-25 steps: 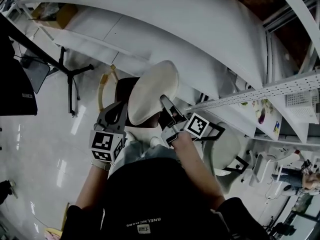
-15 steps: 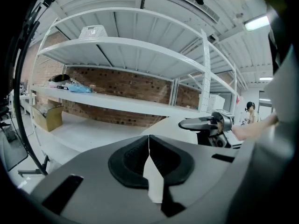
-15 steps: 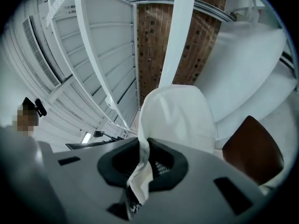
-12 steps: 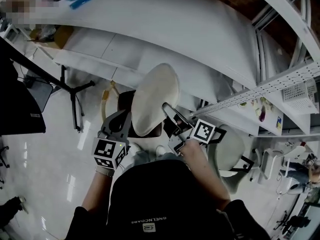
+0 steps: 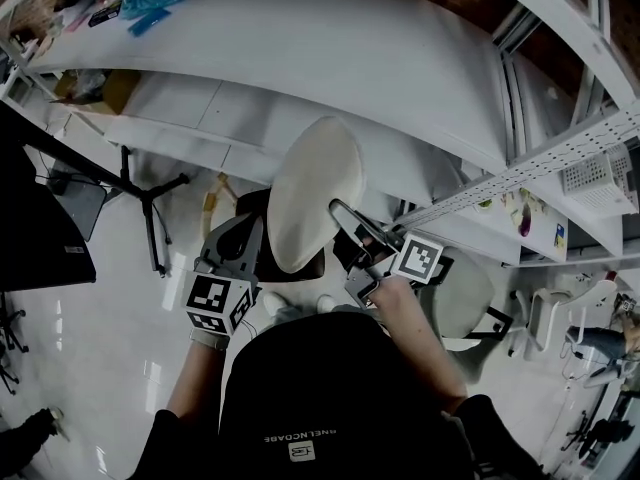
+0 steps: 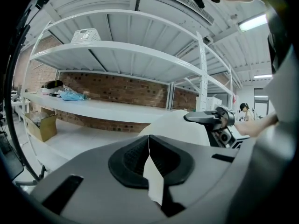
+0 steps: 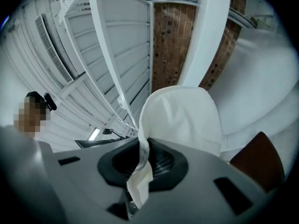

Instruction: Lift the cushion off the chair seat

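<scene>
Cushion (image 5: 315,190) position: the cream oval pad stands tilted up on edge above the dark chair seat (image 5: 250,206). It is held at two opposite rims, with its upper rim toward the near edge of the long white table (image 5: 300,48). In the head view its lower rim overlaps the seat, and whether the two touch cannot be told. Left hand-held gripper (image 5: 248,240): placed at the cushion's left rim, with its marker cube (image 5: 215,303) toward the person. In the left gripper view the jaws are closed onto a thin fold of the cushion's cover (image 6: 152,176). The fold runs down between the ribbed black pads (image 6: 133,160), and the only gap is the thickness of the fabric. The cushion body shows just beyond the jaws. Right hand-held gripper (image 5: 347,220): placed at the cushion's right rim, with its marker cube (image 5: 418,258) toward the person's forearm. In the right gripper view the jaws are clamped on a bunched fold of the same cover, which hangs out below the pads (image 7: 163,164). The pale cushion body rises directly beyond the jaws and fills the centre of that view. Both hand-held grippers therefore grip fabric at the rim and not the padded body, and the cushion hangs between them.
</scene>
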Demonstrator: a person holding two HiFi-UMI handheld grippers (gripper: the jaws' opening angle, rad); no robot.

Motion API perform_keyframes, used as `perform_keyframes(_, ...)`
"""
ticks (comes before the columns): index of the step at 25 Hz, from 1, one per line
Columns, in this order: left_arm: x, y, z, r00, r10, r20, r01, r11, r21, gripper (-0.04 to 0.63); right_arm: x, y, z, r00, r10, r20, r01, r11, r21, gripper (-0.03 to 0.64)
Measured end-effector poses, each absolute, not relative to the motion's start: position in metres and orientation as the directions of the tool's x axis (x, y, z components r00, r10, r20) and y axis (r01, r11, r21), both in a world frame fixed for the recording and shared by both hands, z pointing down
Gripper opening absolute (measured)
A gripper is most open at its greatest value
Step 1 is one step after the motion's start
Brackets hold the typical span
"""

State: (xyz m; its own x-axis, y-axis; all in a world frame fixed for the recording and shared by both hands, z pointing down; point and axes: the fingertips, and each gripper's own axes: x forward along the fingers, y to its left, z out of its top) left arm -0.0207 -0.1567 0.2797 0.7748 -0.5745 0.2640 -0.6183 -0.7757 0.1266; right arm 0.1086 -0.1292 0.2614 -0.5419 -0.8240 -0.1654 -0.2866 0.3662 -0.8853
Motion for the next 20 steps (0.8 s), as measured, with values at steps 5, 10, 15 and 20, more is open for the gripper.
perform_keyframes(5,-0.012,-0.163,0.272,0.781,-0.571,0.254,-0.611,-0.782,0.121,0.014,0.121,-0.133,0.247,-0.534,-0.823,-0.191,-0.285,0.389,-0.876,0.043)
perform_keyframes(10,-0.009,-0.168,0.269,0.78,-0.573,0.252,-0.612,-0.782,0.119,0.014,0.125,-0.137,0.241,-0.534,-0.82,-0.205,-0.279,0.4,-0.873,0.041)
perform_keyframes(15,-0.005,-0.167,0.268,0.777,-0.576,0.252,-0.615,-0.78,0.114,0.014,0.128,-0.137,0.242,-0.538,-0.818,-0.204,-0.284,0.403,-0.87,0.037)
perform_keyframes(20,-0.007,-0.166,0.269,0.771,-0.583,0.256,-0.623,-0.774,0.113,0.014,0.132,-0.136,0.24,-0.532,-0.819,-0.216,-0.272,0.407,-0.872,0.037)
